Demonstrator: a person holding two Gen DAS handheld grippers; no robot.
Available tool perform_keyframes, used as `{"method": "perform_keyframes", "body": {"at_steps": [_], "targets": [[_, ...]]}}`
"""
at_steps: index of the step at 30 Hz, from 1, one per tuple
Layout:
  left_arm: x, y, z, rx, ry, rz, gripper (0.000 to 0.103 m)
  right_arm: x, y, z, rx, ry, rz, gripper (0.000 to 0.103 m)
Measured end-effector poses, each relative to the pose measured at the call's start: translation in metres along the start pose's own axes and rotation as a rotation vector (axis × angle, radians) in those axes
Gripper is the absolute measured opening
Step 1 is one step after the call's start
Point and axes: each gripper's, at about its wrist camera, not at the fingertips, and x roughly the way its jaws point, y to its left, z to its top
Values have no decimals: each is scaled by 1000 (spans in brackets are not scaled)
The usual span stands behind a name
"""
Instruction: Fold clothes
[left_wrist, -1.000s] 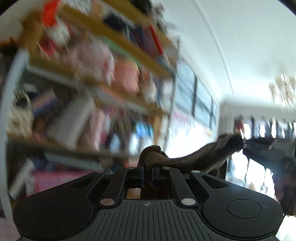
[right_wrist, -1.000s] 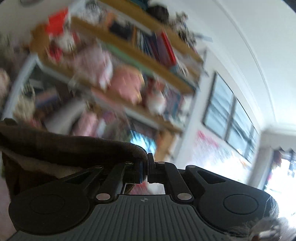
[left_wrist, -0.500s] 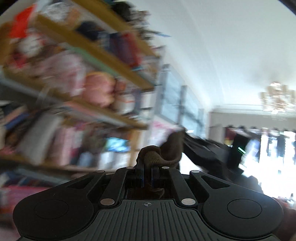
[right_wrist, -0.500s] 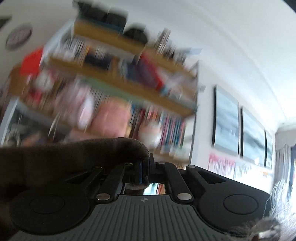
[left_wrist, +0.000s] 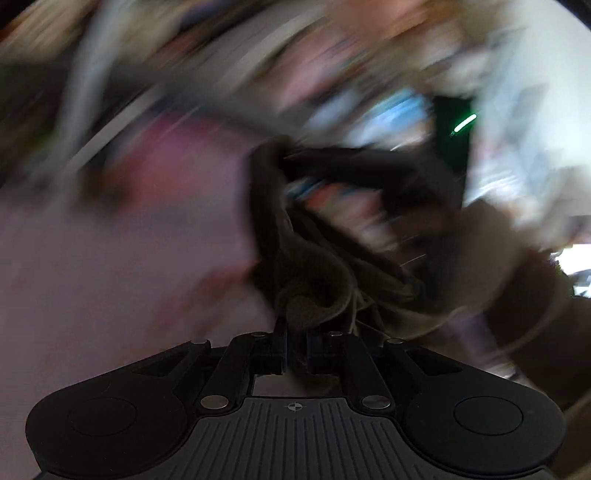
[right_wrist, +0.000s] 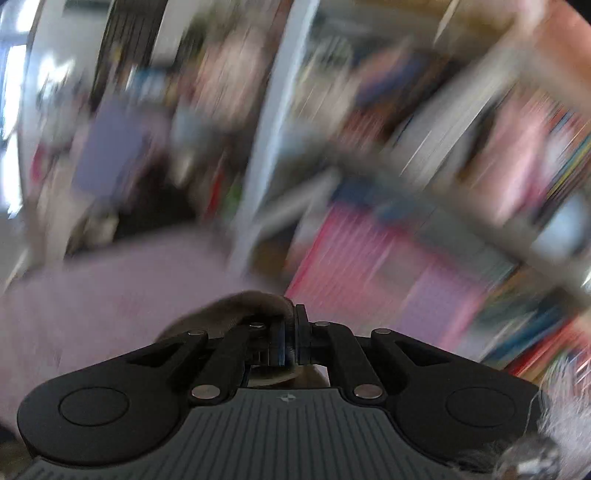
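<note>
- Nearest in the left wrist view, the left gripper (left_wrist: 295, 345) is clenched on a bunched fold of dark brown cloth (left_wrist: 306, 280), which rises straight out from between its jaws.
- From that pinch the cloth runs up and away in a twisted strip, then spreads right into looser, paler folds.
- Past the strip, a black shape with a green light (left_wrist: 464, 123) sits up and to the right; it is probably the other gripper, though motion blur leaves that unsure.
- Under and to the left of the cloth lies a pale pink surface (left_wrist: 92, 280), smeared by blur.
- Nearest in the right wrist view, the right gripper (right_wrist: 294, 341) is clamped on an edge of the same brown cloth (right_wrist: 236, 310), which bulges out on the left side of its jaws and hangs below them.
- At that view's lower right edge shows a bit of grey fuzzy stuff (right_wrist: 565, 406).
- Beyond the gripper the pink surface (right_wrist: 110, 288) fills the lower left.
- Farthest off, crowded shelves (right_wrist: 406, 184) of pink and coloured things streak across both views, tilted and too blurred to pick apart.
</note>
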Motion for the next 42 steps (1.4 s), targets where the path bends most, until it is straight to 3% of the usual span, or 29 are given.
{"method": "perform_keyframes", "body": {"at_steps": [2,3,5,9,11,12,13,16,18,24,28,32,33,34,35,37,39,41,42], "targets": [[3,39,-29,-75,85,146,11,35,29,-20,-31,100,69,4],[-5,53,-38,-98,82,193,12,48,45,-25,-56,127,100,4],[-21,73,-44,-140,70,252,13,61,75,-25,-100,132,130,4],[-42,99,-39,-187,35,321,17,98,113,8,-147,121,136,5],[-43,104,-30,-183,14,334,17,119,133,12,-171,148,77,31],[-42,105,-24,-176,3,337,17,129,142,14,-183,161,47,69],[-42,105,-17,-166,-9,334,19,128,141,16,-195,147,39,73],[-37,106,2,-121,-61,318,35,105,125,12,-141,98,48,72],[-27,108,14,-95,-69,302,40,79,99,0,7,55,28,73],[32,117,50,-80,-10,218,42,6,10,-106,459,171,-171,71],[75,136,69,-182,63,190,42,-34,-20,-175,637,281,-363,71],[108,156,76,-276,113,230,42,-62,-35,-219,761,351,-511,69],[115,161,76,-304,118,222,41,-67,-36,-225,776,359,-533,68],[120,164,77,-323,127,214,34,-70,-36,-230,786,369,-549,67],[125,165,78,-330,140,197,8,-72,-36,-234,791,378,-562,66],[124,159,83,-337,146,128,3,-76,-35,-240,802,397,-587,65],[105,149,96,-337,68,12,2,-79,-35,-242,815,396,-603,65],[74,146,113,-380,-94,-117,2,-84,-36,-244,829,394,-616,65],[62,149,122,-413,-174,-143,3,-87,-37,-245,835,395,-619,65]]}}
